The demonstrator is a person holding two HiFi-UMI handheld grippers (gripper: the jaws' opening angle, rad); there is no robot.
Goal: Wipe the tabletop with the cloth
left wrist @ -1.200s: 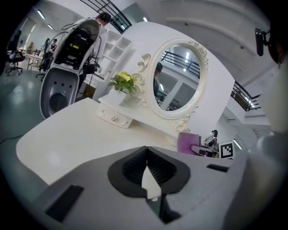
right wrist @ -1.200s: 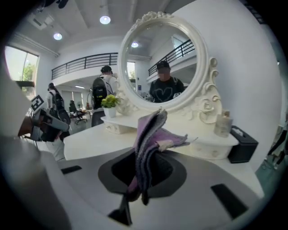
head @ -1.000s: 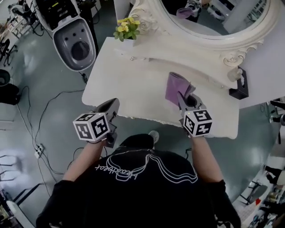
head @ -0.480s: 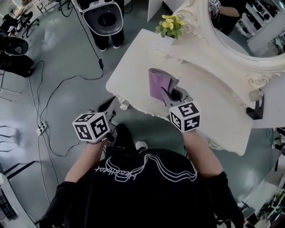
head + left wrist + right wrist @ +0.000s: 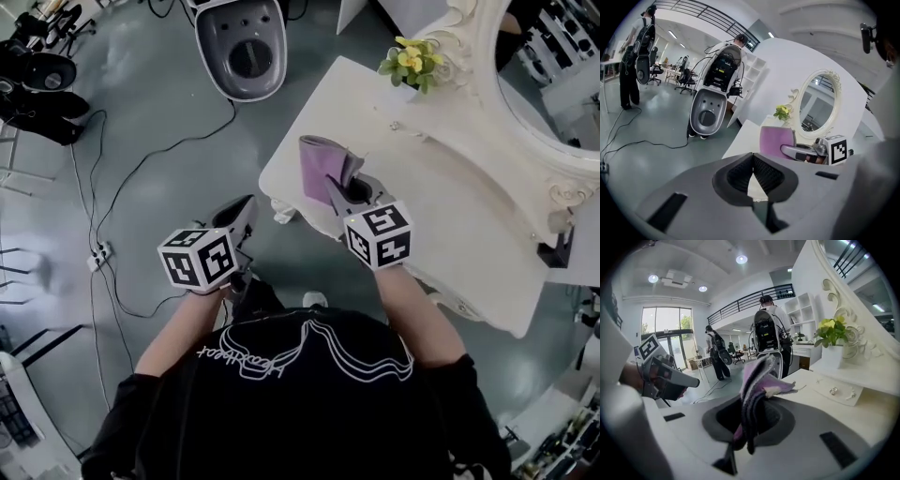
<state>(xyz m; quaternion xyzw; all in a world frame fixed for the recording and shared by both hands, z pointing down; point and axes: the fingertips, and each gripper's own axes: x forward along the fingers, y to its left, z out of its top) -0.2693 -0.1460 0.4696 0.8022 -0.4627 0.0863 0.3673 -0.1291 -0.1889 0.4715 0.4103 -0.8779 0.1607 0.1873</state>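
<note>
Looking steeply down past our own black-shirted shoulders, we see our right gripper [image 5: 339, 190] over the near left corner of a white tabletop [image 5: 459, 220], with a purple cloth [image 5: 322, 165] pinched in its jaws and standing up from them. Our left gripper [image 5: 240, 214] hangs further left, off the table and above a grey floor [image 5: 141, 112] crossed by black cables [image 5: 111, 202]. Yellow flowers [image 5: 411, 62] sit at the table's far edge beside an ornate white mirror frame [image 5: 483, 89], and a grey pod-shaped machine [image 5: 241, 42] stands on the floor beyond.
</note>
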